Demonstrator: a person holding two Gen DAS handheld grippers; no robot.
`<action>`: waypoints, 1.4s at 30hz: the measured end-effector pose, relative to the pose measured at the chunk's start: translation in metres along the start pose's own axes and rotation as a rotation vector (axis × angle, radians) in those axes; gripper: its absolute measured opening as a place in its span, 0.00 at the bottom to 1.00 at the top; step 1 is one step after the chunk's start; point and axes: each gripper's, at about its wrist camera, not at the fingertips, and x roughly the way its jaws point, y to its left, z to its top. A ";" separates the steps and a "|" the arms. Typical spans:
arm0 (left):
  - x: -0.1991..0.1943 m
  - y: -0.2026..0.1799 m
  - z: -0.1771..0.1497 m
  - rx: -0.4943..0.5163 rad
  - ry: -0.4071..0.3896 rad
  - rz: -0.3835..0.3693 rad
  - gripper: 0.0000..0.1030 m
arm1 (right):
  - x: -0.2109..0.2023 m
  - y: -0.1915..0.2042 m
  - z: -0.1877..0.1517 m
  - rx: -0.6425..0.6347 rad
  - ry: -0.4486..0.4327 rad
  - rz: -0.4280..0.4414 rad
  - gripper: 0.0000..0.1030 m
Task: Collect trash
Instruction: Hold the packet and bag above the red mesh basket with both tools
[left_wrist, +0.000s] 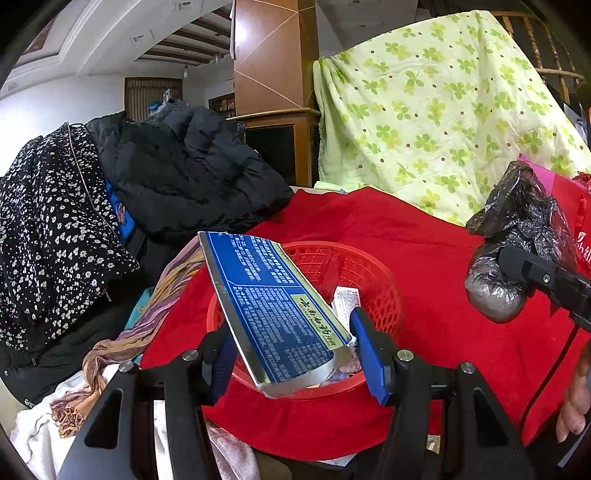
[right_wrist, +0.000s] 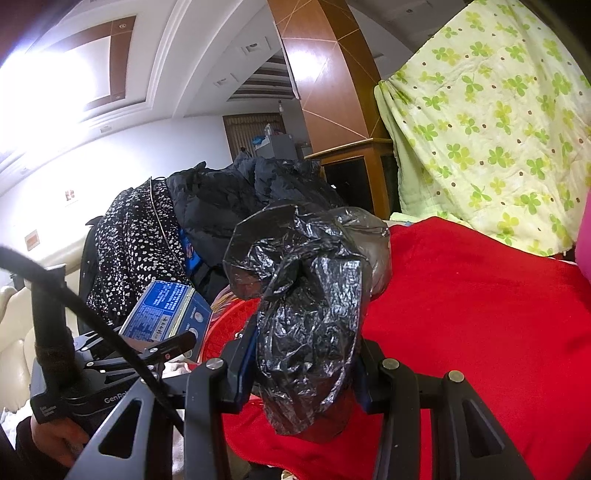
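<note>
My left gripper (left_wrist: 295, 350) is shut on a long blue and silver printed carton (left_wrist: 273, 314), held tilted over a red mesh basket (left_wrist: 373, 273) that rests on a red blanket (left_wrist: 424, 229). Paper scraps lie inside the basket. My right gripper (right_wrist: 303, 363) is shut on a crumpled black plastic bag (right_wrist: 310, 306) with something rounded wrapped in it. In the left wrist view that bag (left_wrist: 517, 240) hangs at the right, above the blanket and beside the basket. The right wrist view shows the carton (right_wrist: 162, 314) and the basket rim (right_wrist: 229, 321) at the lower left.
Dark jackets (left_wrist: 177, 173) and a black flowered garment (left_wrist: 48, 229) are piled at the left. A green clover-print quilt (left_wrist: 443, 110) hangs behind the blanket. A striped scarf (left_wrist: 155, 314) trails off the left of the basket. A hand (left_wrist: 576, 398) shows at the right edge.
</note>
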 end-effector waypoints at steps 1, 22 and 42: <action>0.000 0.000 0.000 0.000 0.001 -0.001 0.59 | 0.001 0.001 0.001 0.001 0.001 0.003 0.44; 0.010 -0.006 -0.002 0.017 0.017 0.015 0.59 | 0.017 -0.008 -0.001 0.015 0.029 0.049 0.45; 0.027 -0.006 -0.004 0.028 0.034 0.013 0.59 | 0.047 -0.004 0.003 0.039 0.077 0.055 0.45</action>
